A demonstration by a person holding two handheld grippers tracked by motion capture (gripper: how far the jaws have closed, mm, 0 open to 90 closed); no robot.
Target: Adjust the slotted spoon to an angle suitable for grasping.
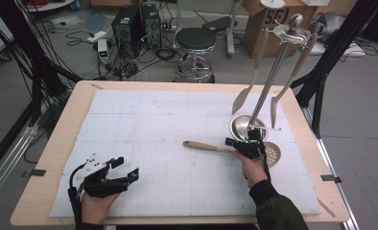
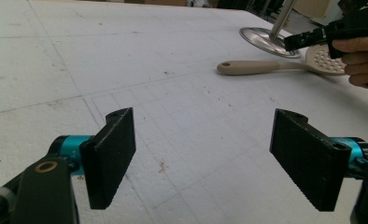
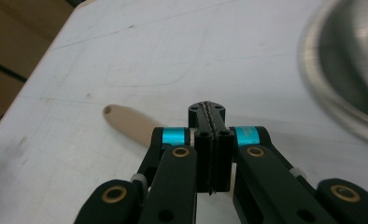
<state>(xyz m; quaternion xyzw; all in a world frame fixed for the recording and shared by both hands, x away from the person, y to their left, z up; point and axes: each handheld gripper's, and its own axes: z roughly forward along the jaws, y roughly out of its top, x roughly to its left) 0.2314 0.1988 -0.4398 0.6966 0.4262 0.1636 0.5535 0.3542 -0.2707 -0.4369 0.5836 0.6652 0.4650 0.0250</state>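
Note:
A slotted skimmer with a beige handle (image 1: 206, 146) lies flat on the white foam board (image 1: 153, 120), its perforated head (image 1: 273, 153) to the right. My right gripper (image 1: 230, 142) hovers just over the handle near the head, jaws pressed together with nothing between them. In the right gripper view the shut right gripper (image 3: 209, 112) has the handle (image 3: 126, 119) running under it. My left gripper (image 1: 125, 167) rests at the front left, wide open and empty. From the left gripper view the open left gripper (image 2: 208, 154) faces the skimmer (image 2: 252, 67) and the far hand.
A utensil stand with a round metal base (image 1: 240, 125) and slanting pole (image 1: 268, 81) stands just behind the right gripper. Two spatulas (image 1: 244, 96) hang from it. Beyond the table are a stool (image 1: 195, 40), computer cases (image 1: 129, 24) and a cardboard box (image 1: 268, 21).

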